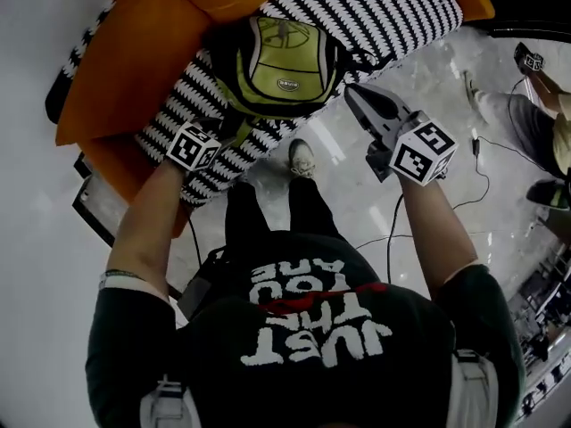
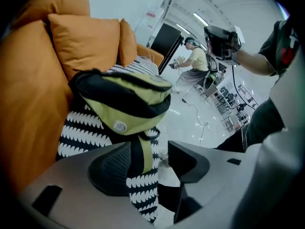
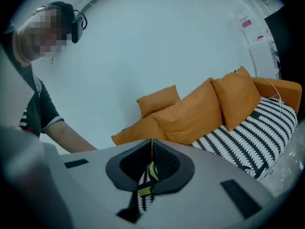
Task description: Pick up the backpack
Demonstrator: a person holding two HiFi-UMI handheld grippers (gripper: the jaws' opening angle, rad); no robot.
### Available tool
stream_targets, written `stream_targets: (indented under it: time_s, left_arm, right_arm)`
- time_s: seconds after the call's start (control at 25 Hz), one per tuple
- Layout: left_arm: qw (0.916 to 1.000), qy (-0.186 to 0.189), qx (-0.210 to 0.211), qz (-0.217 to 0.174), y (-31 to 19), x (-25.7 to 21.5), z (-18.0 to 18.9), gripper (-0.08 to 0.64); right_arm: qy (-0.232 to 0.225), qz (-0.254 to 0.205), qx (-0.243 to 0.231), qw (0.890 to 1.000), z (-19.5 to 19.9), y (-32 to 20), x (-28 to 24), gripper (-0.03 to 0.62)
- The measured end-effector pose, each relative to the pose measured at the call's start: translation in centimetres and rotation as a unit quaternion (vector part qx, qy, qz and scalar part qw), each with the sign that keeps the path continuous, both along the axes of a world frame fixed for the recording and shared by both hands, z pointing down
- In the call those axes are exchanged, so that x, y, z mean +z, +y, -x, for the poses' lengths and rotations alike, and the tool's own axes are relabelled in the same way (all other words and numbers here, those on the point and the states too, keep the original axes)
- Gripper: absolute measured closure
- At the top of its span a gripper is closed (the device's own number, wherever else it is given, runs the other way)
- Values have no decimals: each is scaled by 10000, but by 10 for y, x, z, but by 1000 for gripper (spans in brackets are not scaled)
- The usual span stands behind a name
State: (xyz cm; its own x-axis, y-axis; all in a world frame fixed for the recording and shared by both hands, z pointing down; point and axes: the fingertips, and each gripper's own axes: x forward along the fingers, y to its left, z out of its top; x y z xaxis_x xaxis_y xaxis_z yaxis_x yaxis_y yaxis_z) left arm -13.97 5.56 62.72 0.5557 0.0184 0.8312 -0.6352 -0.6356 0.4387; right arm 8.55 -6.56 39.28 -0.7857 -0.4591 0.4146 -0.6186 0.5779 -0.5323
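the green backpack sits on a striped blanket on an orange sofa. the left tongs are apart just below it, with its strap hanging between them, not squeezed. the right tongs are pressed together, empty, beside the backpack over a shiny floor.

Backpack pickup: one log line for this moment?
green-and-black fabric backpack: on black-and-white striped sofa cover | left gripper: open, strap between jaws | right gripper: shut, empty

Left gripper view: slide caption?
Open hand-held gripper straddles the strap of a green backpack on an orange sofa.
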Motion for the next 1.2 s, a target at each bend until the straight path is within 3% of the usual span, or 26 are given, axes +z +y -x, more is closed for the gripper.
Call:
stream_targets:
  time_s: [0.28, 0.4, 0.68, 1.0, 1.2]
  left_arm:
    - [9980, -254, 454, 347, 18, 76, -8, 291]
    - [9976, -166, 578, 343, 16, 100, -18, 291]
    - [9934, 360, 800, 736, 37, 110, -31, 317]
    - [9871, 943, 147, 1287, 51, 114, -56, 471]
    - [9697, 1877, 37, 1566, 55, 69, -78, 502]
  right_arm:
    - [10, 334, -12, 9994, -5, 20, 68, 561]
    - [73, 401, 45, 9992, -11, 20, 100, 560]
    - [83, 340, 356, 9988, -7, 16, 120, 560]
    - [60, 507, 470, 9976, -16, 29, 137, 560]
    - [49, 531, 485, 9974, -17, 44, 129, 560]
